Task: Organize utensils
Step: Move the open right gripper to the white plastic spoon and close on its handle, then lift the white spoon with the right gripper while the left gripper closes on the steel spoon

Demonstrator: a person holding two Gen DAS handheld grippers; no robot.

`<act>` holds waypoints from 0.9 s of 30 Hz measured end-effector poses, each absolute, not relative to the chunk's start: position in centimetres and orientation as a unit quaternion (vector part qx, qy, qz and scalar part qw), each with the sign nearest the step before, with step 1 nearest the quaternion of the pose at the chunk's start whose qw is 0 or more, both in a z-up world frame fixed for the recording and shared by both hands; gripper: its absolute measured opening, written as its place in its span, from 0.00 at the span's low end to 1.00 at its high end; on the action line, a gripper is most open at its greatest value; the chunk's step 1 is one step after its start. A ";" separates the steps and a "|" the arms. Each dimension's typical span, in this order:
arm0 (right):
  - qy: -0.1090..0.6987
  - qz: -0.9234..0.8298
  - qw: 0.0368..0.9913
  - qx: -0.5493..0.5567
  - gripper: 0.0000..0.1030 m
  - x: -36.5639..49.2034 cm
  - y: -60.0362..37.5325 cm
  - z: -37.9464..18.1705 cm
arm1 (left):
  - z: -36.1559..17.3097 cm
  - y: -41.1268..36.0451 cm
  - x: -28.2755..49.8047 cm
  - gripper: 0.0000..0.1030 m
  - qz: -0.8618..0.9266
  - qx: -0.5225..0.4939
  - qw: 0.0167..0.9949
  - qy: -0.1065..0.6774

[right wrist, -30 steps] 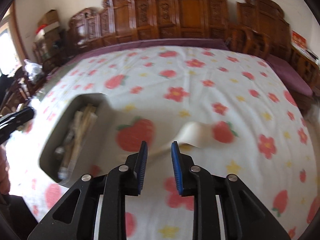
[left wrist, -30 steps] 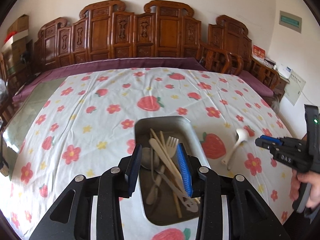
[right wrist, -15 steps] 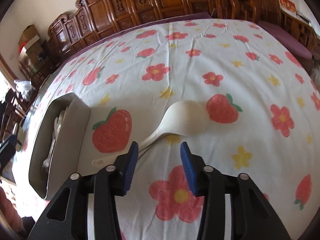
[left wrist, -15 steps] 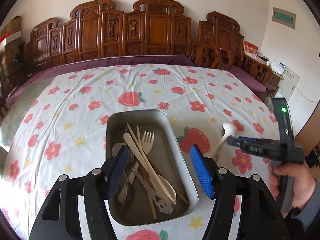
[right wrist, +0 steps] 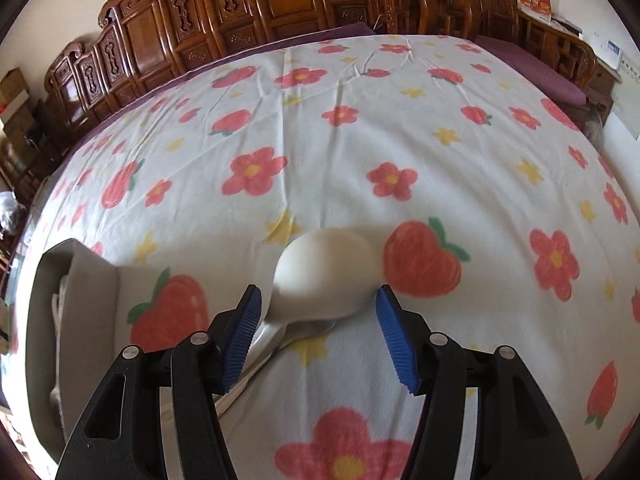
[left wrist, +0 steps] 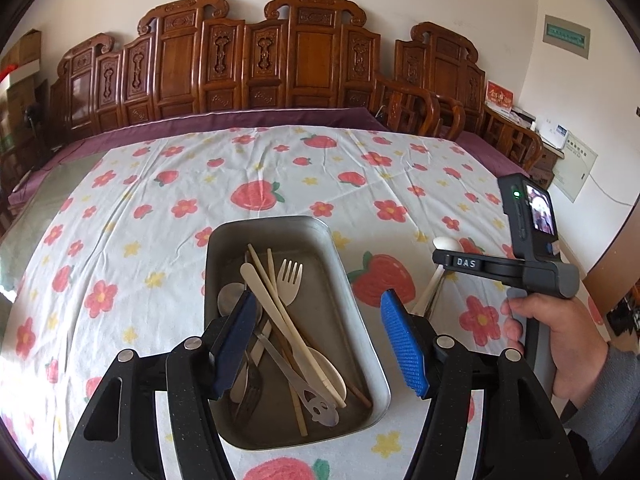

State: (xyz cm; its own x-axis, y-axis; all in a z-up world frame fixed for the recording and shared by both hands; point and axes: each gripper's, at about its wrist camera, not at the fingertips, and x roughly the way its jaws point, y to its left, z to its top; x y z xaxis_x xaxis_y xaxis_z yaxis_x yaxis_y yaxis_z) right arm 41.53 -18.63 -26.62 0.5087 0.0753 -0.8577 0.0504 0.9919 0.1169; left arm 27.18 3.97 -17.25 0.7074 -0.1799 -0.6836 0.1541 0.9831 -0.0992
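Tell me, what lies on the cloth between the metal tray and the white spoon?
Only bare tablecloth with a printed strawberry lies between the metal tray and the white spoon. The right wrist view shows this best.

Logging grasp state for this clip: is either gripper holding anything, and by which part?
Nothing is held. The left gripper hangs open over the metal tray; the right gripper, jaws opening, straddles the white plastic spoon without pressing it.
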 end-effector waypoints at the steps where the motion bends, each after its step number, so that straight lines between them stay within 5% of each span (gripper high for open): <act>1: 0.497 0.006 0.866 0.053 0.60 41.7 -18.5 -26.7 | -17.3 3.9 27.2 0.60 -0.091 -0.016 0.924 0.372; 9: 0.508 0.013 0.861 -0.009 0.64 42.6 -17.0 -27.0 | -17.3 3.1 26.9 0.60 -0.095 -0.008 0.923 0.371; 23: 0.494 0.040 0.868 0.027 0.45 40.7 -19.8 -25.7 | -17.6 1.9 26.6 0.60 -0.099 0.005 0.922 0.374; 27: 0.495 0.059 0.867 0.021 0.28 39.1 -21.1 -25.2 | -17.6 0.5 26.2 0.60 -0.109 0.015 0.921 0.374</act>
State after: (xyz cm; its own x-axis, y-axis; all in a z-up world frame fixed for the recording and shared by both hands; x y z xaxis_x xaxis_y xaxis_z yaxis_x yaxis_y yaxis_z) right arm 39.06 -21.14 -25.18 0.5030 0.1222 -0.8556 -0.0808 0.9923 0.0943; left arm 26.25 0.54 -17.61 0.6969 -0.1894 -0.6917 0.2117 0.9759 -0.0539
